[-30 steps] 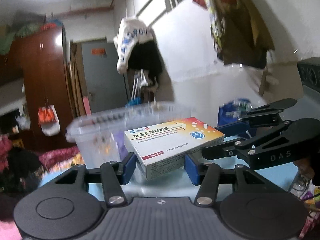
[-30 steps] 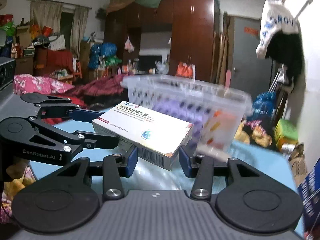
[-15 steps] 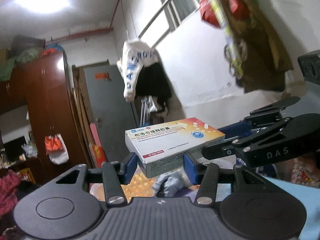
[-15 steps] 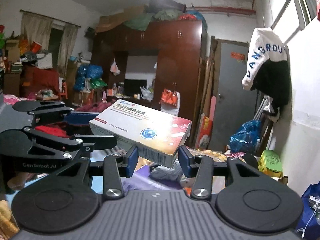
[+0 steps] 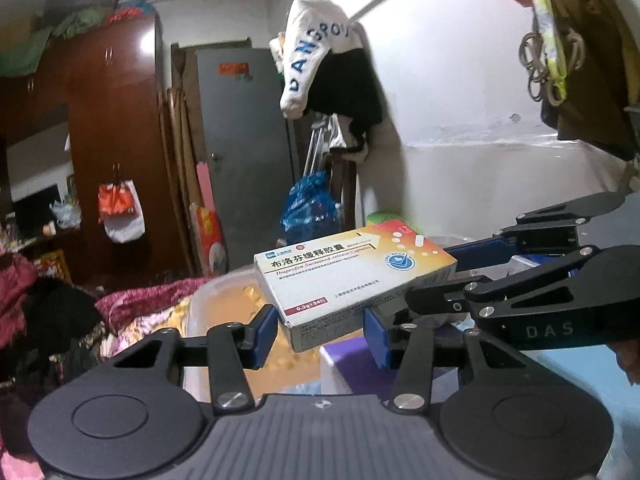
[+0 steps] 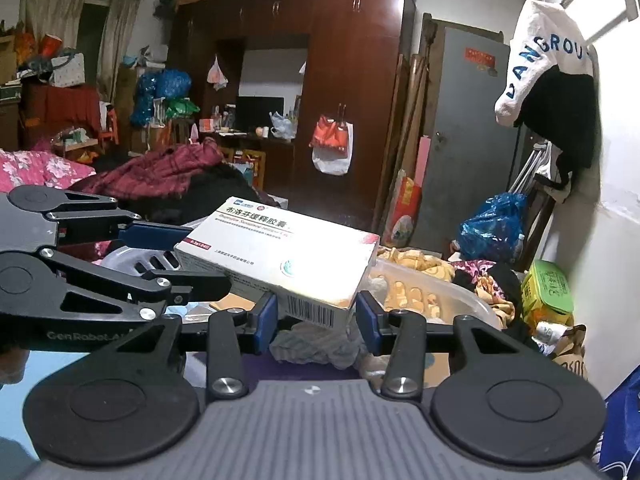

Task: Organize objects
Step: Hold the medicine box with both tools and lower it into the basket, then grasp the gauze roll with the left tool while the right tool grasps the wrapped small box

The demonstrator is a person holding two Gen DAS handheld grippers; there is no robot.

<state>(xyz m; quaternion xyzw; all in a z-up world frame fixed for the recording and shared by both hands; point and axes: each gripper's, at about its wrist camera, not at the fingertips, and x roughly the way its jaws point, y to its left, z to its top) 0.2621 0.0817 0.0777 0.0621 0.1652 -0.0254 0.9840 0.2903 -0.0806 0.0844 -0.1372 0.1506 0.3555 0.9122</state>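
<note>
Both grippers and the box they share have swung away from the blue table and the slotted clear basket that filled the views a second ago; now a clear bin [image 5: 224, 304] of yellow-orange cloth lies below them, with a bed of red and pink bedding beyond. Background, largest first: a dark wardrobe [image 6: 352, 60], a grey door [image 5: 244, 152], a white-and-black garment [image 5: 320, 60] hanging on the wall, a blue bag [image 6: 492, 228] on the floor.

Held in the air above the bin is the box [image 5: 352, 276], a white medicine carton with a red-orange corner, tilted slightly. The left gripper [image 5: 320, 330] clasps its near end, blue pads on both sides; its jaws have just been closing with the carton between them. The right gripper [image 6: 316, 318] clamps the opposite, barcode end [image 6: 316, 312] the same way. In each view the other gripper reaches in from the side to the box's far end.
</note>
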